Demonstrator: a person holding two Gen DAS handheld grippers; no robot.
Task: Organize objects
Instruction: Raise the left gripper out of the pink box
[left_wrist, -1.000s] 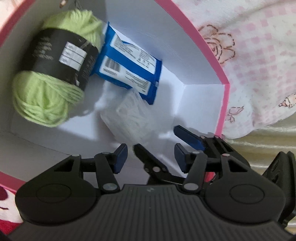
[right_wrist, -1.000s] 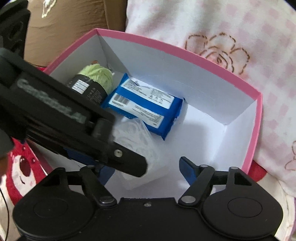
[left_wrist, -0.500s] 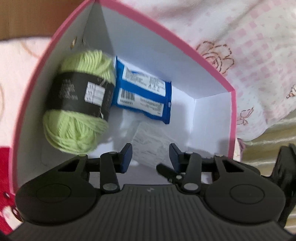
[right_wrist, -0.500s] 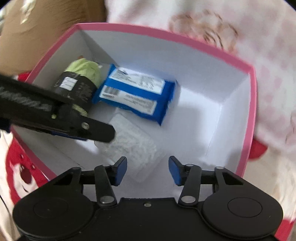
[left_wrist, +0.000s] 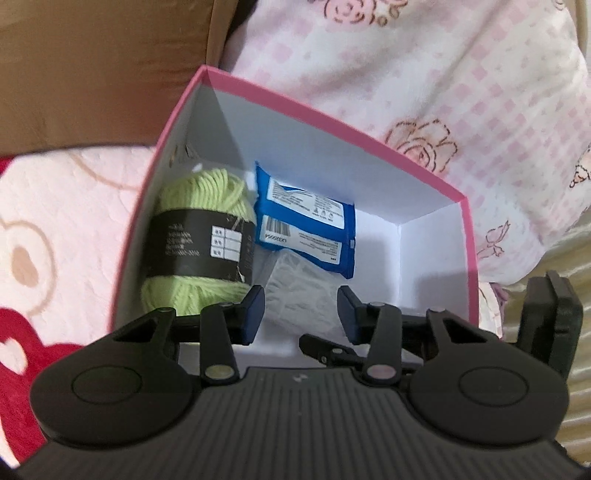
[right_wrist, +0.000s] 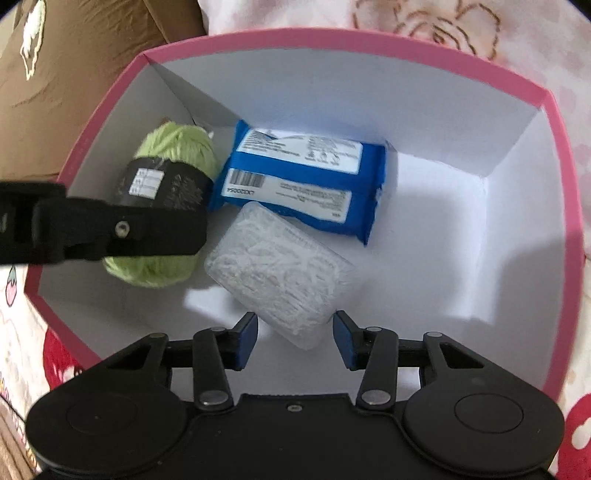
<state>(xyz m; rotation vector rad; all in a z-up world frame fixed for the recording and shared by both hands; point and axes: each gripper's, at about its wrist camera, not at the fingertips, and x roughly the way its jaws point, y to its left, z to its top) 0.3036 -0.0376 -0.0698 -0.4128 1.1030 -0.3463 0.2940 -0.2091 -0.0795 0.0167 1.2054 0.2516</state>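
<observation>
Inside the pink-rimmed box (right_wrist: 565, 192), green yarn (right_wrist: 177, 147), blue packet (right_wrist: 303, 184) and clear pouch (right_wrist: 280, 273) crowd the left; bare floor lies right. Both the left gripper (left_wrist: 301, 314) and the right gripper (right_wrist: 295, 336) have jaws apart, seemingly holding nothing.

In the box (right_wrist: 554, 155), the yarn ball (right_wrist: 173, 147) is set against the left wall, the wipes pack (right_wrist: 303, 184) beside it toward the back, the clear pouch (right_wrist: 280, 273) in front.

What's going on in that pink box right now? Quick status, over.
Left gripper open, empty; right gripper open, empty. Green yarn, blue packet, clear pouch lying inside pink box. Nothing blocking.
</observation>
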